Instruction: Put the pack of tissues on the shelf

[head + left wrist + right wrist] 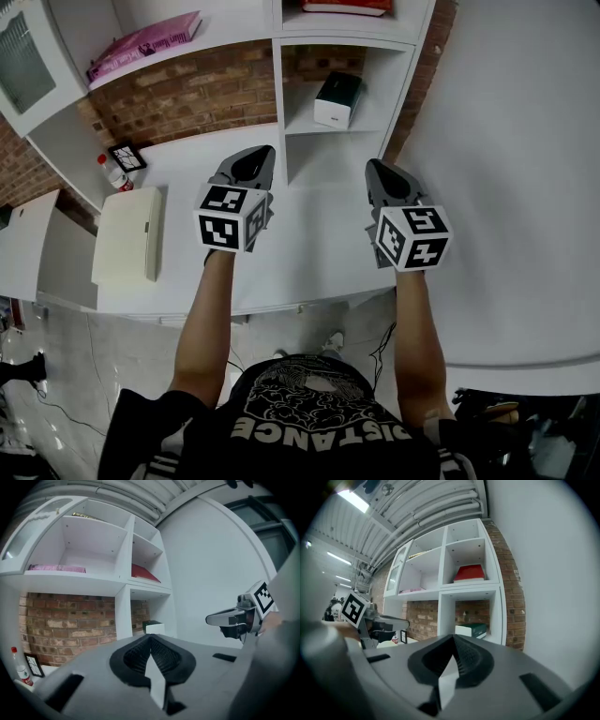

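Note:
The pack of tissues (337,98), a white box with a dark green top, lies in the lower right shelf compartment; it also shows as the pack (152,626) and the pack (472,630) in the two gripper views. My left gripper (251,161) hovers over the white counter (309,244), shut with nothing in it, its jaws meeting at the left gripper's tip (151,638). My right gripper (382,171) is held beside it at the same height, also shut and empty, and the right gripper's tip (453,638) points toward the shelf. Both stand well short of the pack.
A cream flat box (128,234) lies on the counter's left. A red-capped bottle (112,174) and a small framed card (127,157) stand by the brick wall. A pink book (145,40) and a red book (347,7) lie on upper shelves. A white wall (506,141) bounds the right.

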`<state>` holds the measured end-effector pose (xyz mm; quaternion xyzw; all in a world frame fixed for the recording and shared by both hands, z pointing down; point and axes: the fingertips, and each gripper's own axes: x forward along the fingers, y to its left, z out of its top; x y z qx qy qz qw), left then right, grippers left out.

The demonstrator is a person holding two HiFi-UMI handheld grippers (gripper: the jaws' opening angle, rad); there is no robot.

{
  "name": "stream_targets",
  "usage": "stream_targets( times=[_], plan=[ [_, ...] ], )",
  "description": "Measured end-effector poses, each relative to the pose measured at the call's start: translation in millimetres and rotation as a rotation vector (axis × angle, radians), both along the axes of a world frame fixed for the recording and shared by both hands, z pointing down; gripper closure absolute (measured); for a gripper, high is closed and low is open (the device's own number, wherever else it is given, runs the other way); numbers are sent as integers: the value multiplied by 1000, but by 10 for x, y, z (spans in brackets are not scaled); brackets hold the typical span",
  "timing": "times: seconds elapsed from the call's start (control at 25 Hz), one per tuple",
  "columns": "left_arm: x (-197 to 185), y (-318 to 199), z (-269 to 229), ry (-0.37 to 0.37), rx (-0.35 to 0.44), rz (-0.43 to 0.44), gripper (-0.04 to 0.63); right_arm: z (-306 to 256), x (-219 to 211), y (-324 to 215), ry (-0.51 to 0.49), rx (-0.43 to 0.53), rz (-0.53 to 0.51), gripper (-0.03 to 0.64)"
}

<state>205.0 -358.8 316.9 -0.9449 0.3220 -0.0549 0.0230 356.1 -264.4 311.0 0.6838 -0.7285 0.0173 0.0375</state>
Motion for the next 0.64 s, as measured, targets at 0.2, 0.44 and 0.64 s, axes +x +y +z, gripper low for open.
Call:
stream_targets(
  times=[0.2, 0.44, 0.64],
  plan=[
    [54, 65, -12, -10, 7, 11, 594, -13, -16, -20, -1, 3, -8, 614],
    [49, 84, 16, -14, 2, 5, 594, -15, -19, -43, 1, 0, -17, 614],
    [90, 98, 24, -14, 3, 9, 594, -21, -7, -53, -1, 0, -24, 615]
  ],
)
